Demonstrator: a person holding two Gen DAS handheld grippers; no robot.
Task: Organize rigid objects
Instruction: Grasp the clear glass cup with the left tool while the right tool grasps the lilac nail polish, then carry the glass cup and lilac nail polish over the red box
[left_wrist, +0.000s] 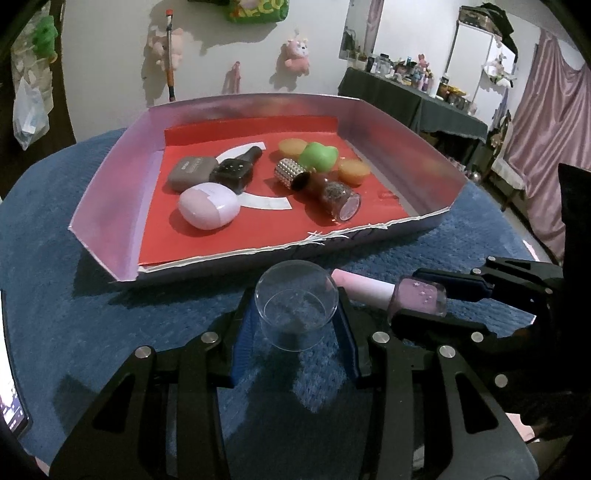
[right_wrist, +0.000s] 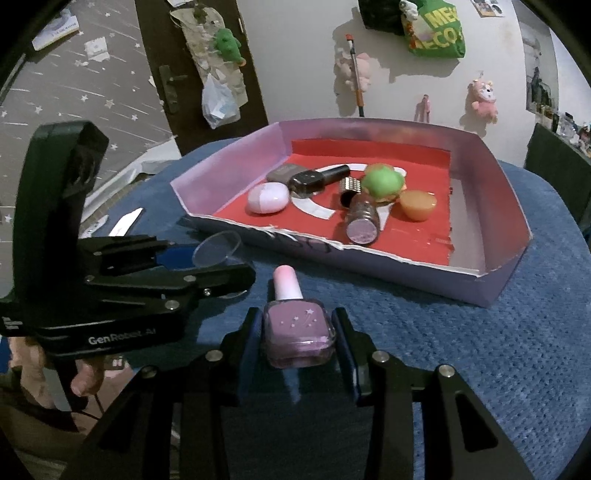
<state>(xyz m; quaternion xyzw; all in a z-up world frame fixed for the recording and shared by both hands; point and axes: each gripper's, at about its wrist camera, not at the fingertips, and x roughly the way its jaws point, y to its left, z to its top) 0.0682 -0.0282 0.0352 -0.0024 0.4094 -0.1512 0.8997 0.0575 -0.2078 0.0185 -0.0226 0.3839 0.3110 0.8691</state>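
My left gripper (left_wrist: 297, 321) is shut on a small clear plastic cup (left_wrist: 297, 308), just above the blue cloth and in front of the tray. In the right wrist view the cup (right_wrist: 217, 248) shows at that gripper's tip (right_wrist: 207, 266). My right gripper (right_wrist: 298, 334) is shut on a purple nail polish bottle (right_wrist: 297, 332) with a pink cap, pointing at the tray. The same bottle (left_wrist: 419, 299) appears at the right of the left wrist view, pinched by the right gripper (left_wrist: 424, 299). The lilac tray (left_wrist: 417, 225) with a red floor holds several small items.
In the tray lie a lilac egg-shaped case (left_wrist: 208, 206), a grey case (left_wrist: 192, 173), a black bottle (left_wrist: 238, 170), a studded cap (left_wrist: 290, 171), a green toy (left_wrist: 319, 157), two orange lids and a glitter bottle (left_wrist: 340, 201). A blue cloth (right_wrist: 498, 350) covers the table. A phone lies at the left edge (left_wrist: 13, 413).
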